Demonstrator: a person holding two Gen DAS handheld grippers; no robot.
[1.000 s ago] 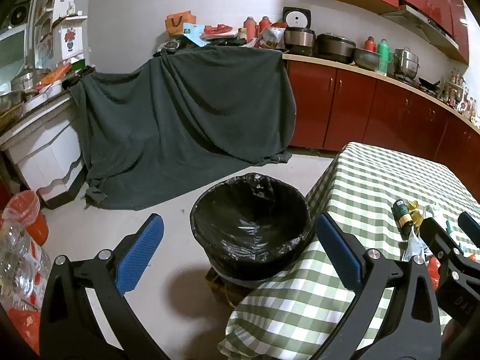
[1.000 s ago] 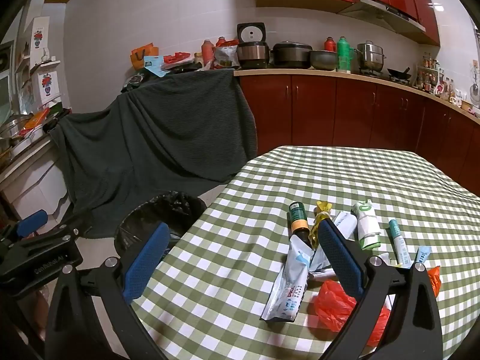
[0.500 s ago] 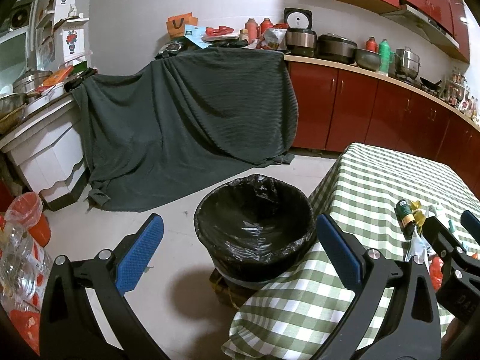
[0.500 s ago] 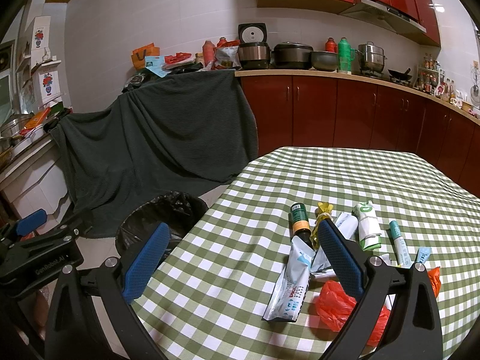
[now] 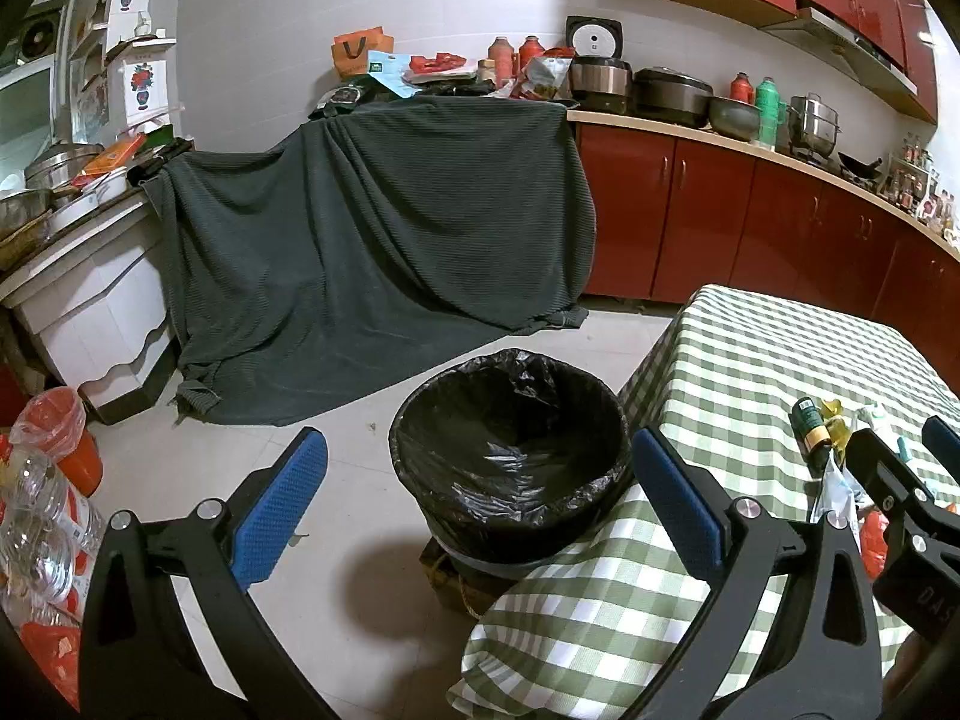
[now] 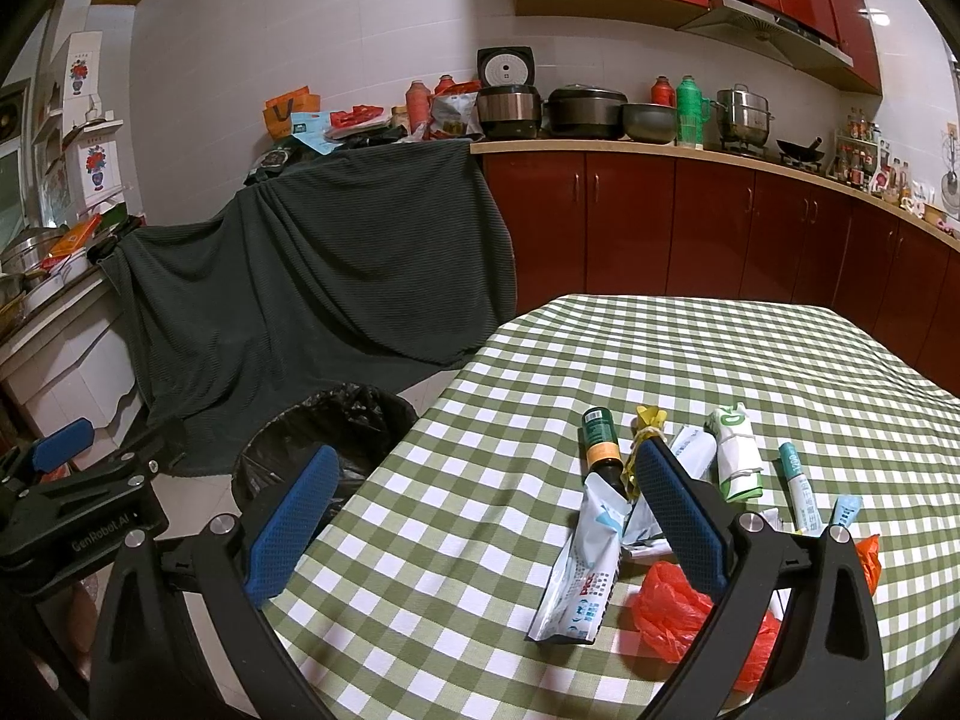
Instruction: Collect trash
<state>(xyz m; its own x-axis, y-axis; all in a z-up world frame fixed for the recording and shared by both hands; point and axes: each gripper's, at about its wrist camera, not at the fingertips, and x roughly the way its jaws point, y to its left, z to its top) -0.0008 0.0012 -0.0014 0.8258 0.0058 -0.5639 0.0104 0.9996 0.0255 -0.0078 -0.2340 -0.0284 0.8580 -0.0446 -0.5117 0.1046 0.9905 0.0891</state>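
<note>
A bin lined with a black bag point(image 5: 510, 456) stands on the floor at the corner of the green checked table point(image 6: 540, 360). My left gripper point(image 5: 474, 504) hovers over the bin, open and empty. On the table lies a heap of trash: a dark bottle point(image 6: 603, 447), a white and blue wrapper point(image 6: 579, 570), a red plastic bag point(image 6: 678, 612), a green and white packet point(image 6: 735, 450) and a tube point(image 6: 801, 495). My right gripper point(image 6: 486, 510) is open above the table edge, left of the heap, with nothing in it. The bin point(image 6: 324, 438) also shows in the right wrist view.
A dark grey cloth point(image 5: 372, 252) drapes furniture behind the bin. Red cabinets point(image 6: 690, 228) with pots on the counter run along the back wall. Plastic bottles and red bags point(image 5: 42, 510) sit on the floor at the left. A white cabinet point(image 5: 90, 312) stands further left.
Both views have shifted slightly: the bin and table sit a little further right and lower in the left wrist view. Both grippers stay open and empty.
</note>
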